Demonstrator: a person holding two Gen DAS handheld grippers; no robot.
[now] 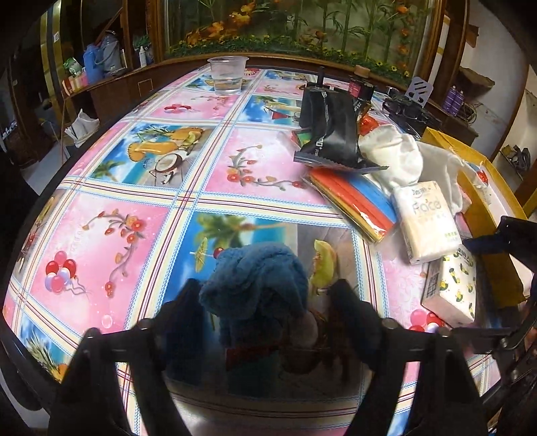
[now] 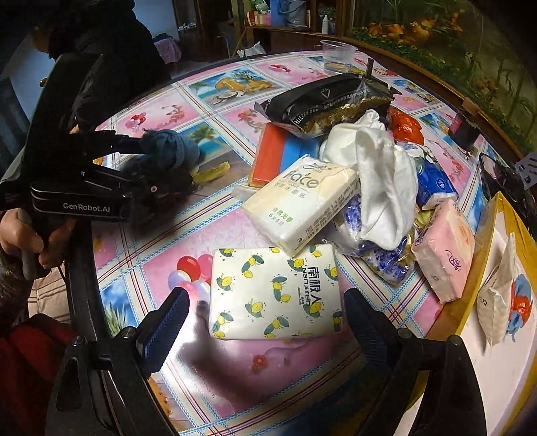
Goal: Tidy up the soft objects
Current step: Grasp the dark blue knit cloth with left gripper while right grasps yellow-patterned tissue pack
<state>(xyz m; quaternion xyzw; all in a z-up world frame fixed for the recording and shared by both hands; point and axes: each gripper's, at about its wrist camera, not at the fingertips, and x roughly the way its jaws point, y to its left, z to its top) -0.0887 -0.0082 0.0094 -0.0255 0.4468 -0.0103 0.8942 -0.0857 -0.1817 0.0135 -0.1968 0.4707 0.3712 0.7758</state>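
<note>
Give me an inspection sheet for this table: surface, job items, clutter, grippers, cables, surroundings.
Surface: glossy round table with a pink and blue patterned covering.
Job's things: fuzzy blue cloth bundle; lemon-print tissue pack; cream "Face" tissue pack; crumpled white cloth; pink tissue pack.
Clutter: clear plastic cup; black snack bag; red, blue and yellow flat packet; yellow cardboard box at the table edge.
Grippers: left gripper straddles the blue bundle, contact unclear; right gripper open around the lemon-print pack, pads clear of it.
Cables: nothing seen.
Surroundings: wooden cabinet with a bamboo and flower picture; shelf of bottles.
</note>
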